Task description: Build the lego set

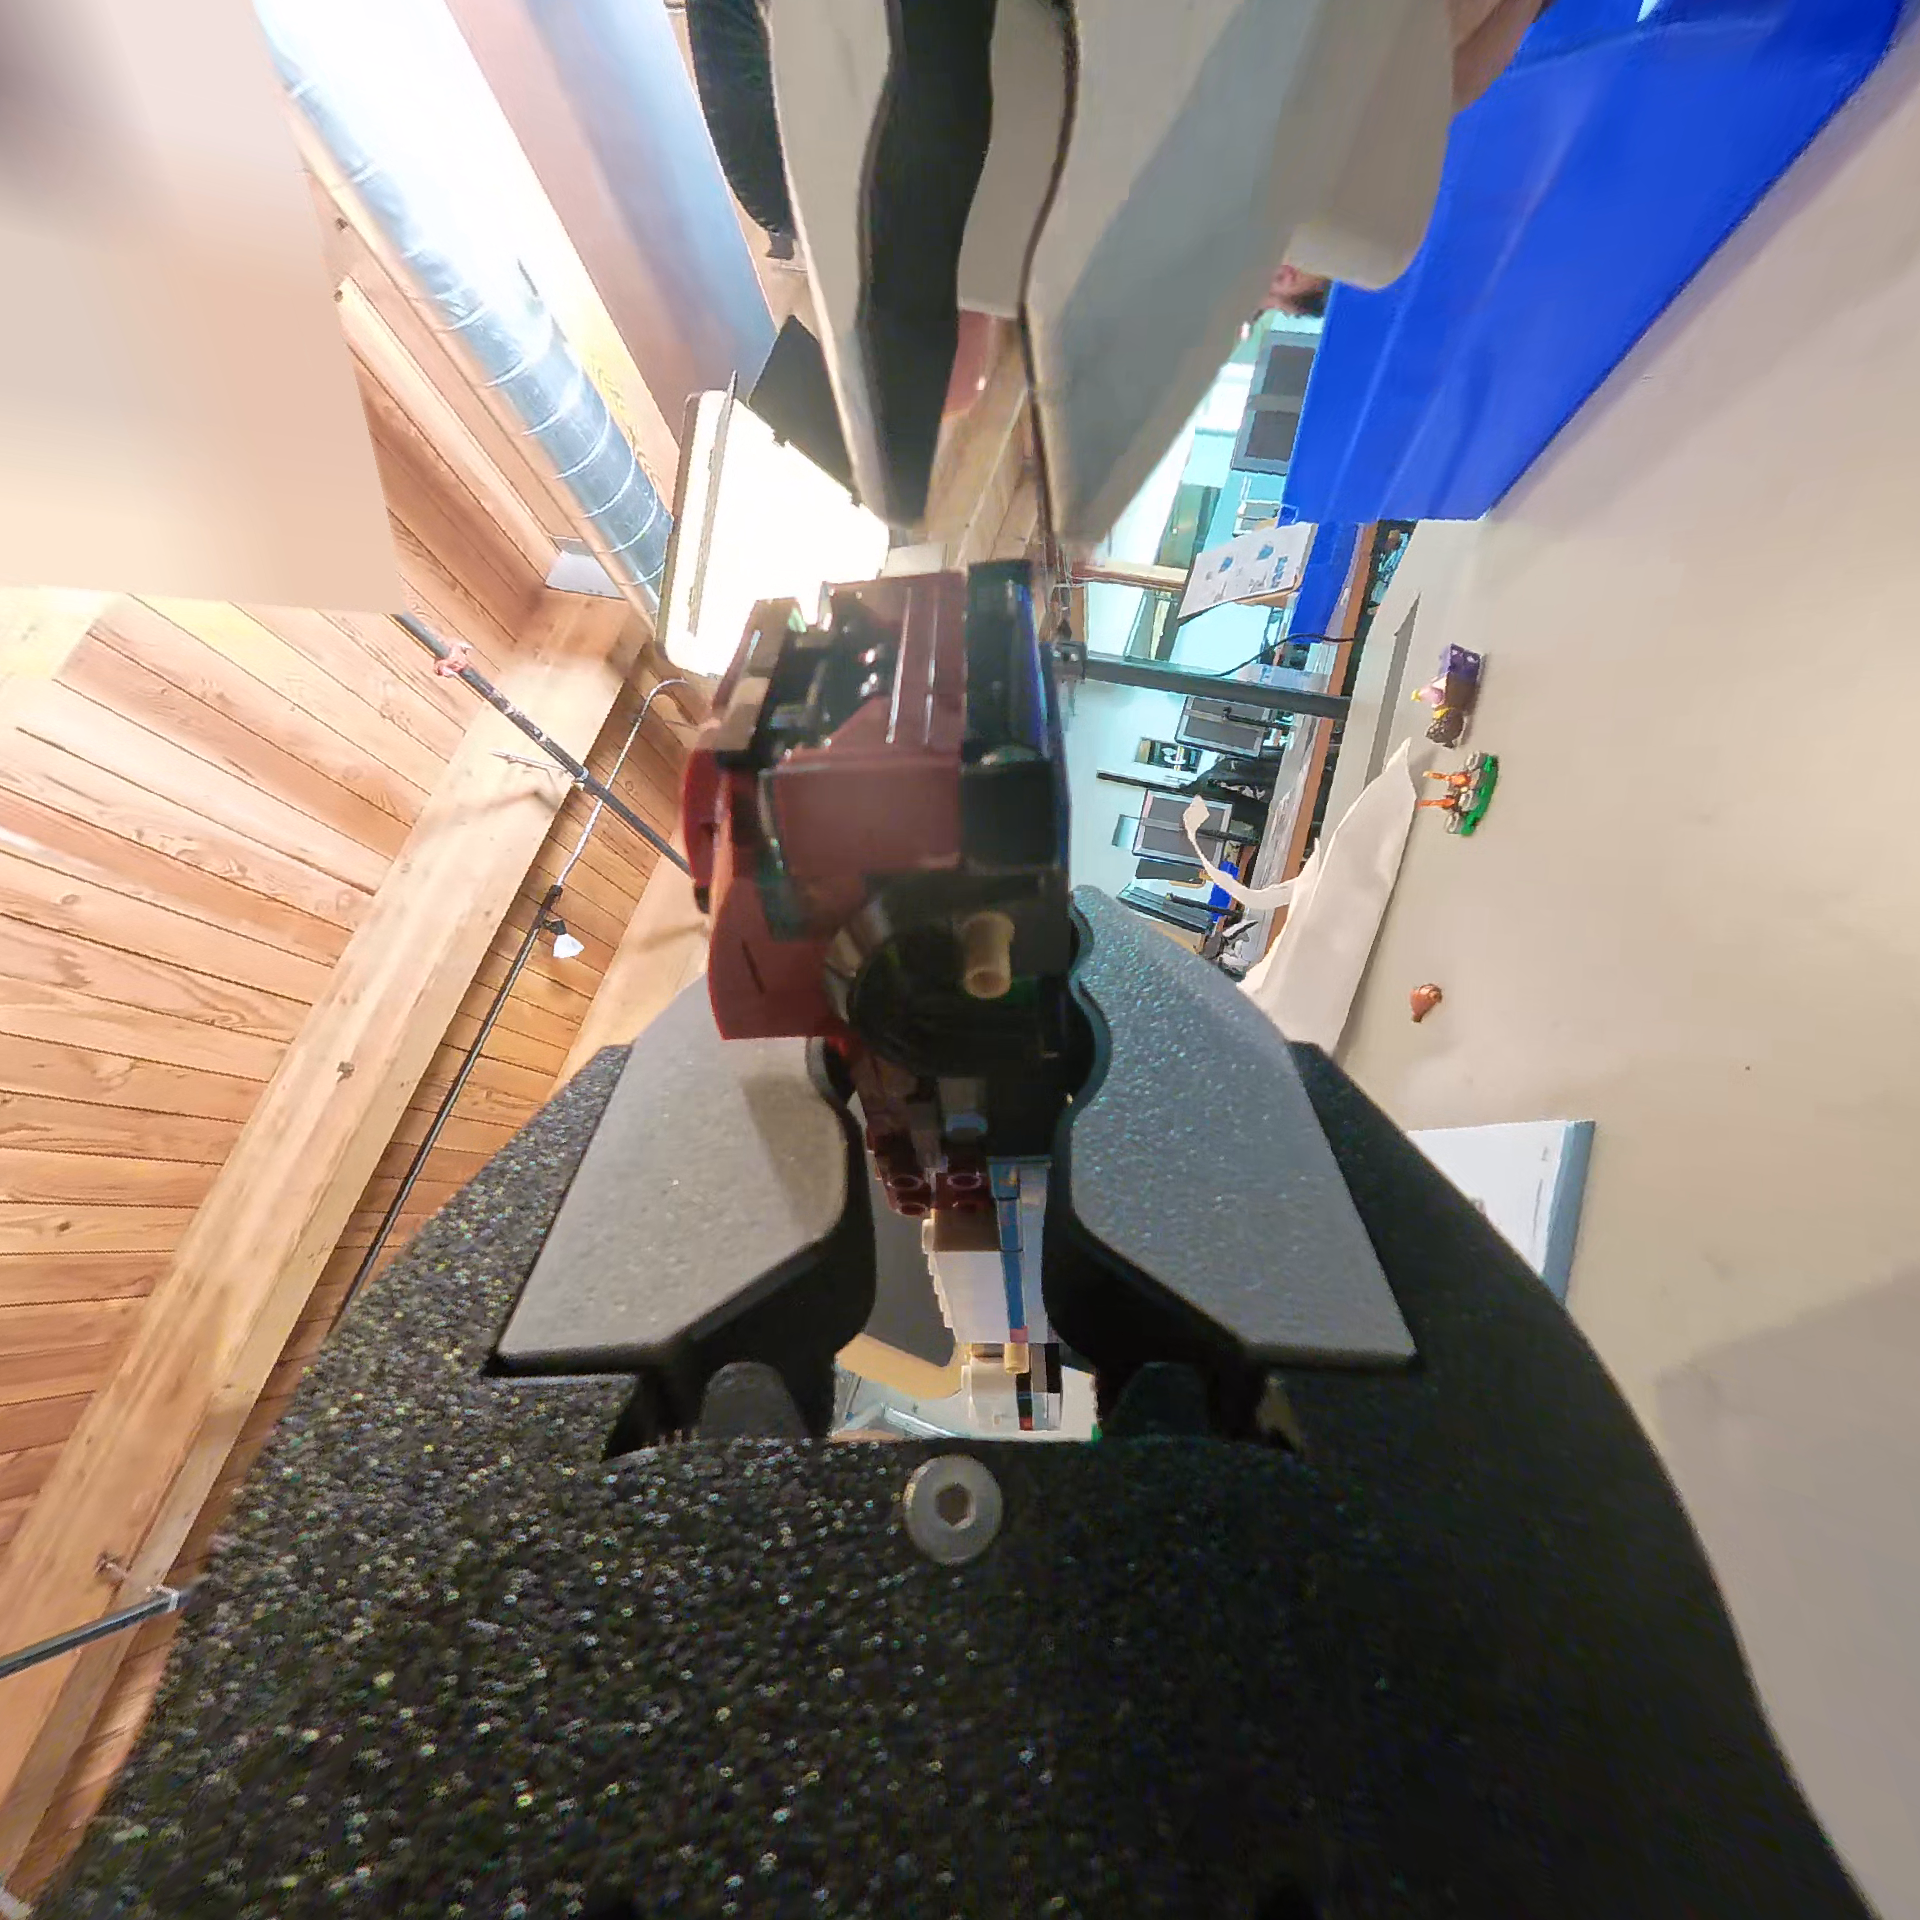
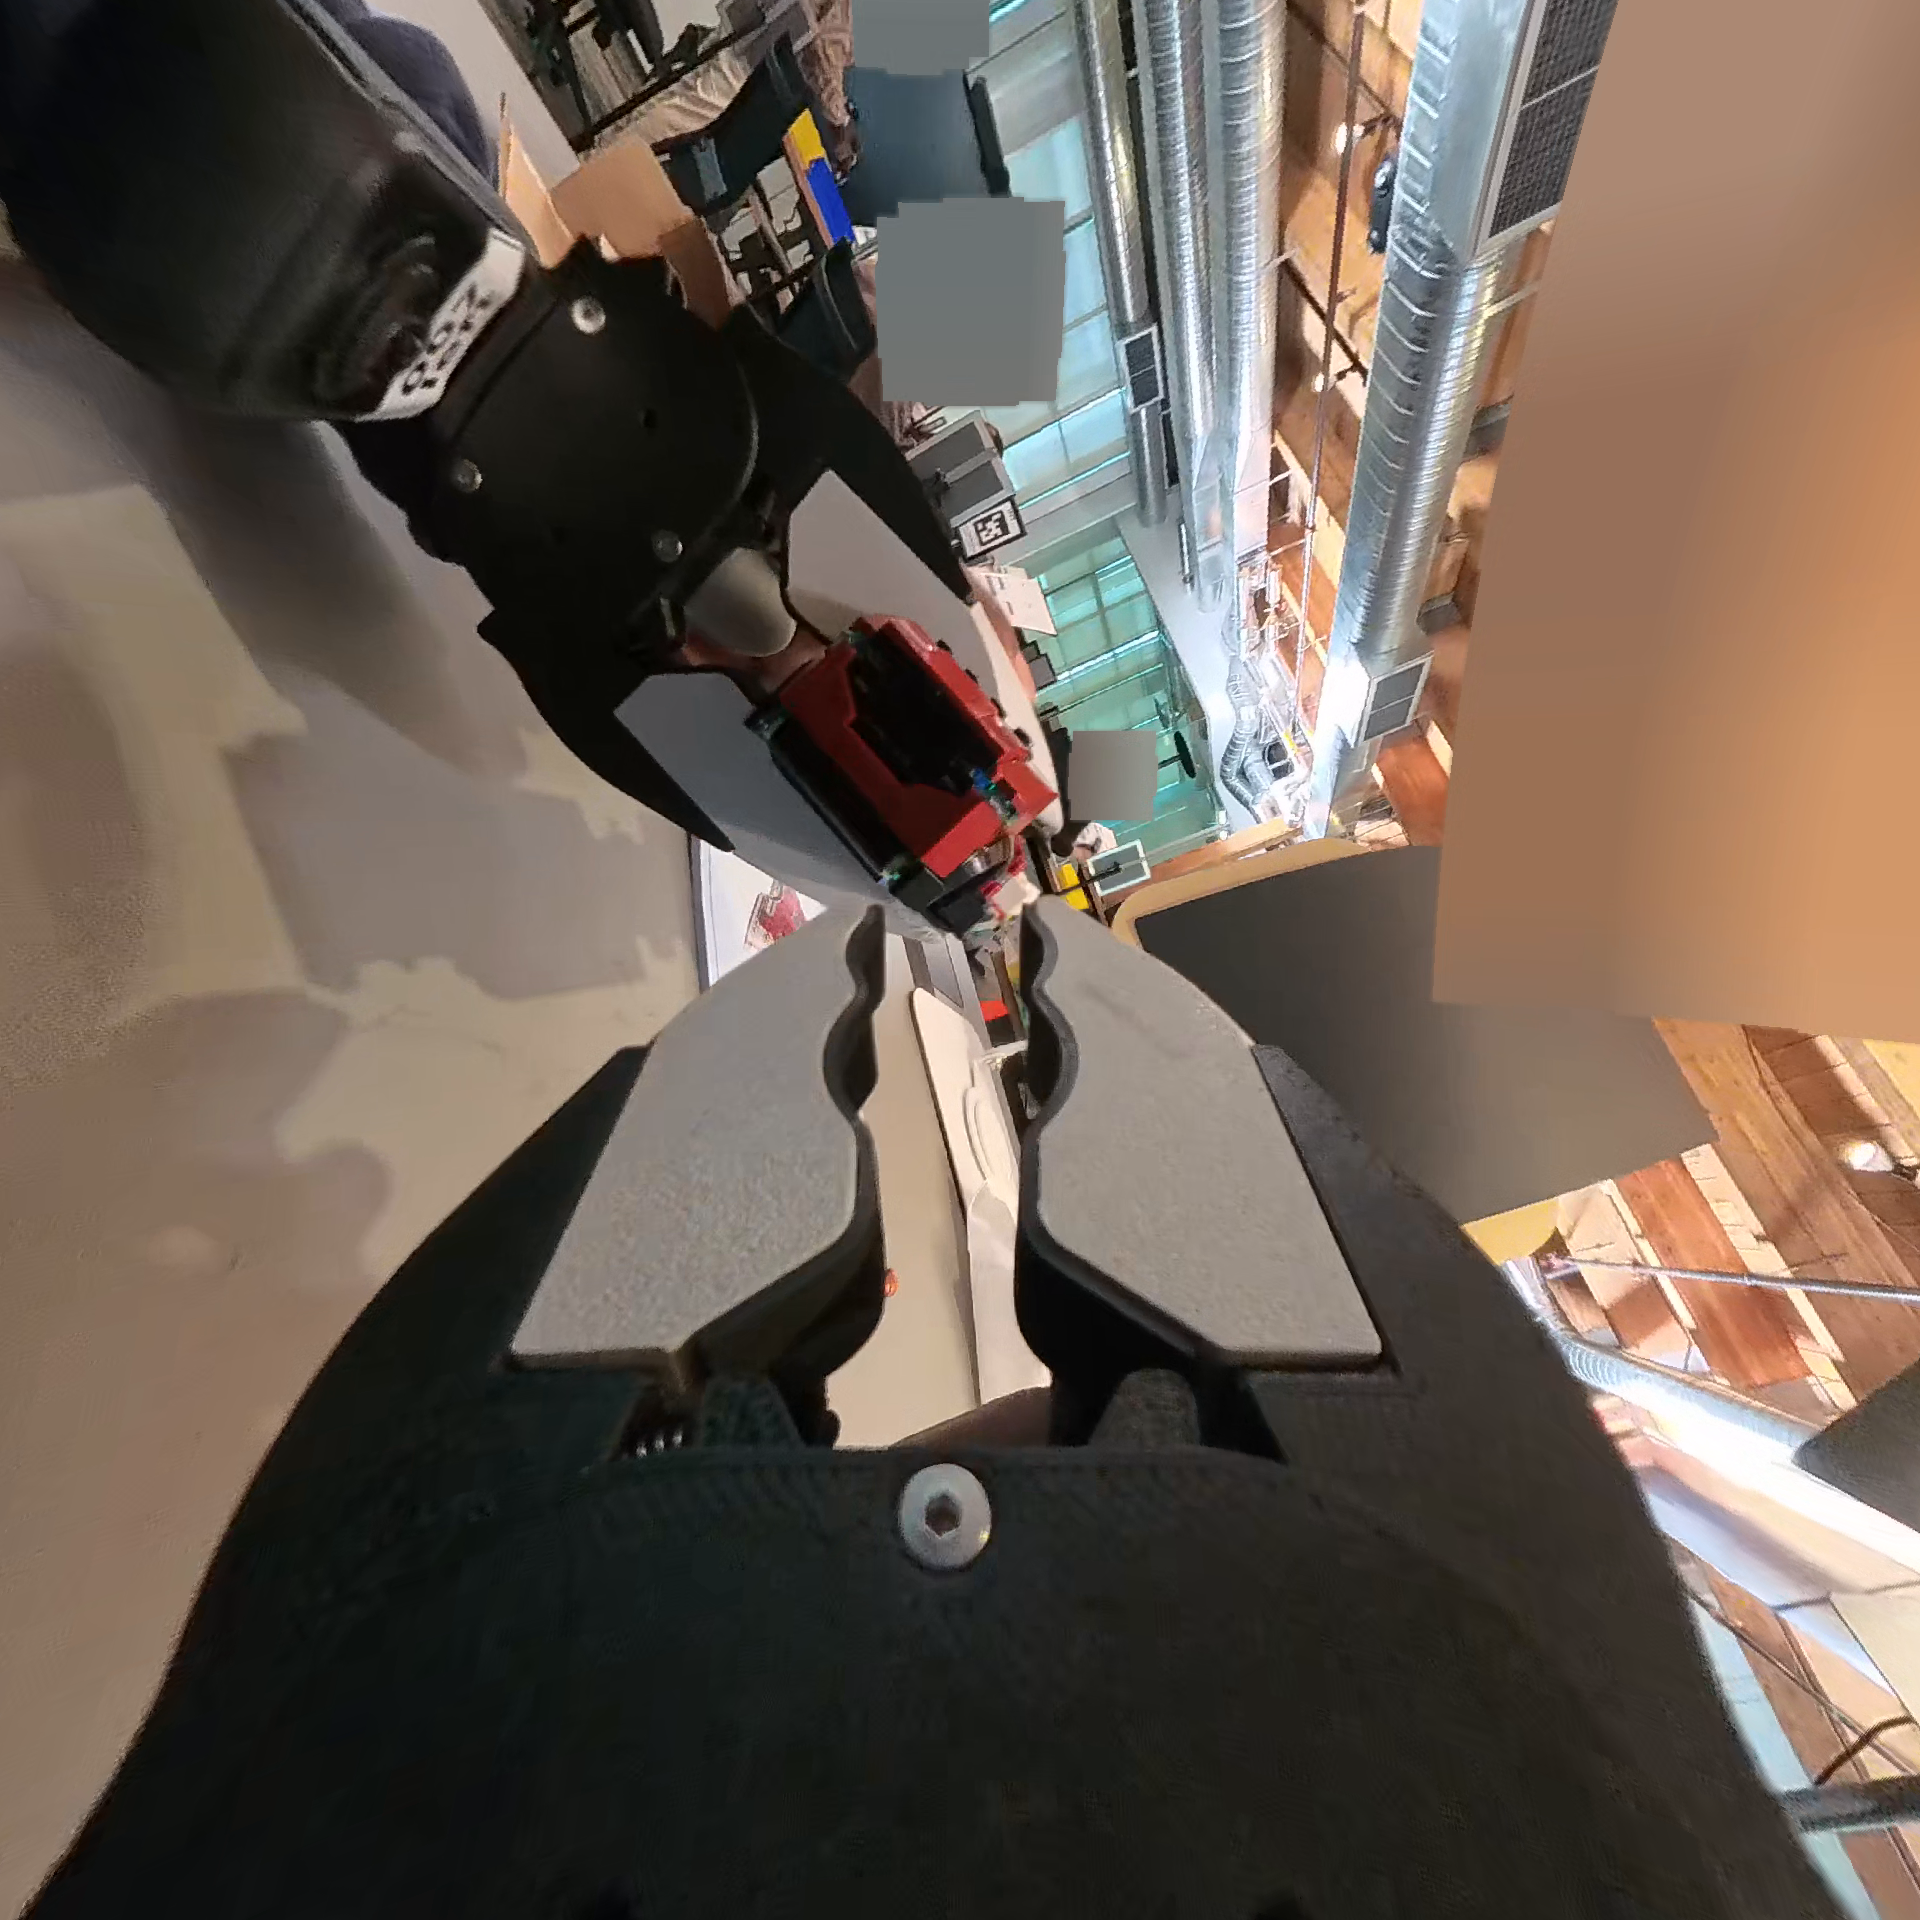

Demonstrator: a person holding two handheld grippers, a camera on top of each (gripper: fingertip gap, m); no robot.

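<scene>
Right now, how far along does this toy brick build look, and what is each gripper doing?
Mostly built: the dark red brick vehicle has body and wheel on. In hand: the left gripper clamps it between both pads, lifted. The right gripper is open and empty at its lower end. Left: small brick builds lie apart on the table.

Open-plan loft office: silver ducts (image 2: pixel 1392 436), timber ceiling (image 1: pixel 208 935), monitor desks (image 1: pixel 1216 727).

Wood-plank ceiling (image 1: pixel 208 935), silver ducts (image 2: pixel 1392 468), glass walls (image 2: pixel 1101 623)

Left gripper (image 1: pixel 956 997) clamped (both pads pressing); right gripper (image 2: pixel 951 925) parted, bare.
</scene>
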